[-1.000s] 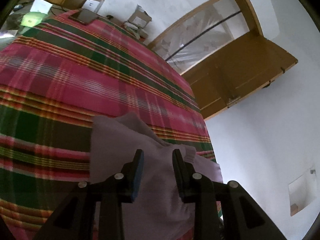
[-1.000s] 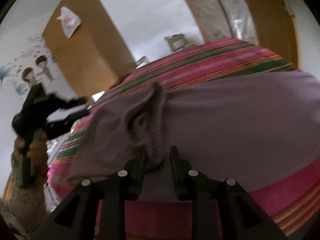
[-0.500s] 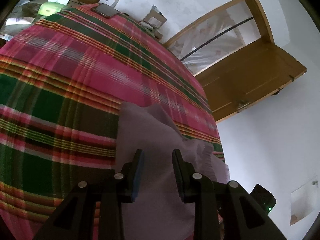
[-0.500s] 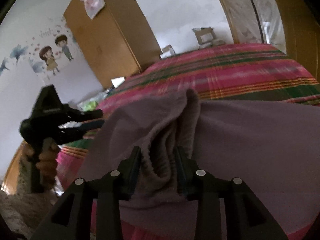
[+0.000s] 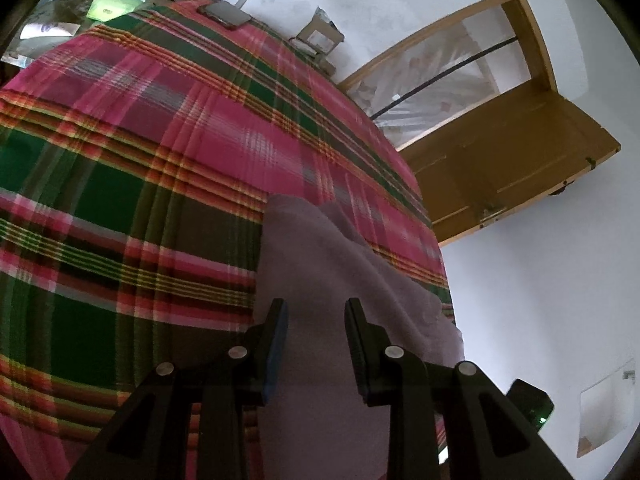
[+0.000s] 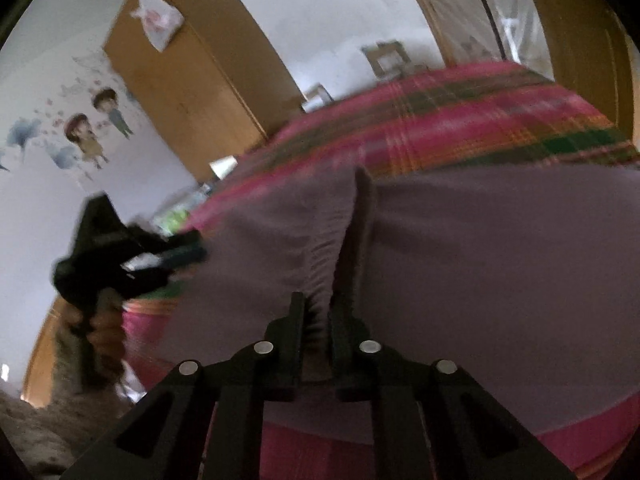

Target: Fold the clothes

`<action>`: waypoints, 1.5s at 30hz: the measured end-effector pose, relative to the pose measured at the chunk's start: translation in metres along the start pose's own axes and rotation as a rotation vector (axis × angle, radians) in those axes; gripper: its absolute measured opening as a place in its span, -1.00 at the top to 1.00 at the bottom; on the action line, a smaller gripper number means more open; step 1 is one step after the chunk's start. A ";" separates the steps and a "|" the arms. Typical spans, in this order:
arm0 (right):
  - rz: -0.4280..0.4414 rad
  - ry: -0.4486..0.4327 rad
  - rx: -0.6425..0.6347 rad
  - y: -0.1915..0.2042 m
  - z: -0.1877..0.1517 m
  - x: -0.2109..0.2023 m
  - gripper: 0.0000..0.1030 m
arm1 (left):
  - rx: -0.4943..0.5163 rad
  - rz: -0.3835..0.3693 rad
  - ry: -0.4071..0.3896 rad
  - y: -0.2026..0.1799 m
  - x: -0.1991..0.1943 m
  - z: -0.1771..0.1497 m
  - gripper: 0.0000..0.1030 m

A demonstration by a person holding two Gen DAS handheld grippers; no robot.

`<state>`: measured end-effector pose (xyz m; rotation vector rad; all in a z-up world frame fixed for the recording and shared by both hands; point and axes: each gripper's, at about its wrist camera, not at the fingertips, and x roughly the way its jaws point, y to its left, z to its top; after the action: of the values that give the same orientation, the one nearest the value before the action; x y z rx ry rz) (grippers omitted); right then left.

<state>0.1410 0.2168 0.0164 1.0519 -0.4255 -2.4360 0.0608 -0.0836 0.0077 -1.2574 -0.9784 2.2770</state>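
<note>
A mauve garment (image 5: 320, 256) lies on the plaid bed cover (image 5: 160, 140), near the bed's right edge. My left gripper (image 5: 316, 308) hovers open over the garment's left part, and nothing is pinched between its fingers. In the right wrist view the garment (image 6: 480, 260) fills the foreground, with a gathered ribbed fold standing up in the middle. My right gripper (image 6: 318, 304) is closing its jaws on the base of that fold, and the pads press the fabric. The left gripper (image 6: 188, 252) shows at the left, blurred, held by a hand (image 6: 104, 328) beside the garment's edge.
A phone (image 5: 226, 14) lies at the bed's far end, with cardboard boxes (image 5: 320, 36) and a green item (image 5: 112, 6) beyond it. A wooden door (image 5: 500, 160) stands open to the right. A tall wooden wardrobe (image 6: 192, 80) stands against the far wall.
The right jaws widened around the bunched fold, then narrowed onto it. The left gripper sank a little over the garment and stayed open.
</note>
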 end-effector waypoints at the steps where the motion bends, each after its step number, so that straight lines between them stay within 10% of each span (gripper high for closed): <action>1: -0.001 -0.003 0.007 -0.001 0.001 -0.001 0.65 | -0.002 0.000 0.003 0.001 0.001 0.000 0.43; 8: -0.028 -0.057 -0.005 -0.006 0.015 -0.011 0.28 | 0.004 0.002 0.006 0.001 0.002 0.000 0.43; 22: 0.139 0.085 0.154 -0.027 0.025 0.030 0.24 | 0.016 0.000 0.025 0.002 0.003 -0.002 0.43; 29: 0.188 0.077 0.154 -0.022 0.021 0.025 0.67 | 0.010 0.000 0.027 0.004 0.001 -0.003 0.43; 45: 0.113 -0.033 0.163 -0.029 0.021 -0.011 0.69 | 0.036 0.002 0.040 -0.008 0.006 -0.006 0.40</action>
<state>0.1238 0.2489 0.0240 1.0253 -0.6856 -2.3524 0.0624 -0.0727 0.0079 -1.2843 -0.9190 2.2520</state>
